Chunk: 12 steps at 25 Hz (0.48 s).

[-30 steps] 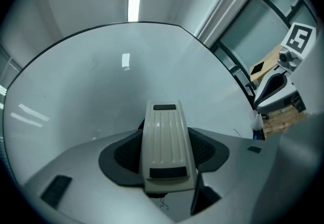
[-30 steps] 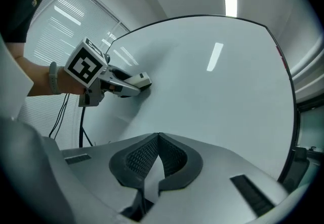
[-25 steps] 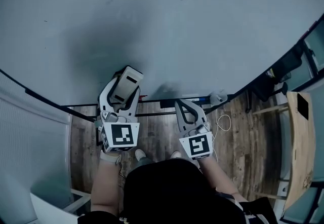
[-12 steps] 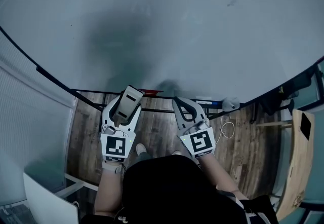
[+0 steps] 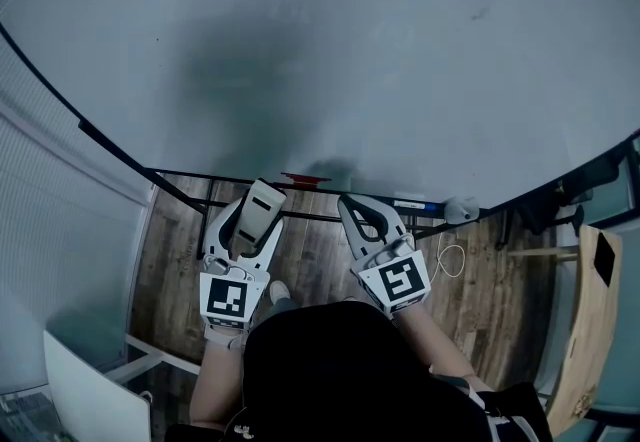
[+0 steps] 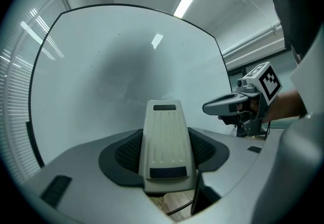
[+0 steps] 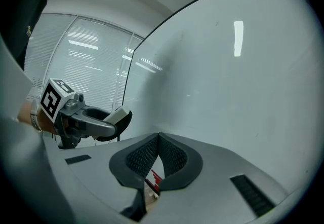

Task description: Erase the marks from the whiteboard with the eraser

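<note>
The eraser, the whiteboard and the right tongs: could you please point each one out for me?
eraser (image 6: 164, 142), left gripper view, middle of its ribbed back.
whiteboard (image 5: 420, 60), head view, bare surface right of centre.
right tongs (image 7: 159, 138), right gripper view, where the closed tips meet.

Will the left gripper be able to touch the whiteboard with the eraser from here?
Probably yes. The left gripper is shut on the eraser, which points at the whiteboard, and nothing shows between them. The right gripper sits off to the side, out of the way.
</note>
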Tool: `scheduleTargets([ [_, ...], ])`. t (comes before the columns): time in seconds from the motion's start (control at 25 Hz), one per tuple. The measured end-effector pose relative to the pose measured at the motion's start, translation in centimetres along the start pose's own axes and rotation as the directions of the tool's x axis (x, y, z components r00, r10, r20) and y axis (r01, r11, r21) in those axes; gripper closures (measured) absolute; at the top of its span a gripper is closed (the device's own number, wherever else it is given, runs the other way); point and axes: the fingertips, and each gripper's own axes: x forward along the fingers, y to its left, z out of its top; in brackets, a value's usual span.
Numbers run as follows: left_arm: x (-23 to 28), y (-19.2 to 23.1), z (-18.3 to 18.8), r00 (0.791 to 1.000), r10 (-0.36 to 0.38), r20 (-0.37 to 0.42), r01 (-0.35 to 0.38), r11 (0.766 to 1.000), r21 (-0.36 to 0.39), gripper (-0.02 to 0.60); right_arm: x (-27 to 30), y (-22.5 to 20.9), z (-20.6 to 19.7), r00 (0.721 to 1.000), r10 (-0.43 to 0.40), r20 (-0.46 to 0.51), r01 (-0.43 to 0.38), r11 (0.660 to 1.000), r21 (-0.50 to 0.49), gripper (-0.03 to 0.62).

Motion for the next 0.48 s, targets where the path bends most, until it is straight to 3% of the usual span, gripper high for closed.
scheduleTargets([
  [0.08,-0.1,0.1,-0.1,1.0,0.01,0.0,-0.01,1.0,-0.028,0.313,-0.2,-0.1,-0.4,1.0,-0.002,-0.008,0.002,1.0,0.009,0.566],
  [0.48,0.1,0.1,-1.2,1.0,-0.008,-0.025,0.007,1.0,-0.014,0.313,-0.6,0.0,-0.3,1.0,-0.002,-0.009,0.002,1.0,0.008,0.566],
])
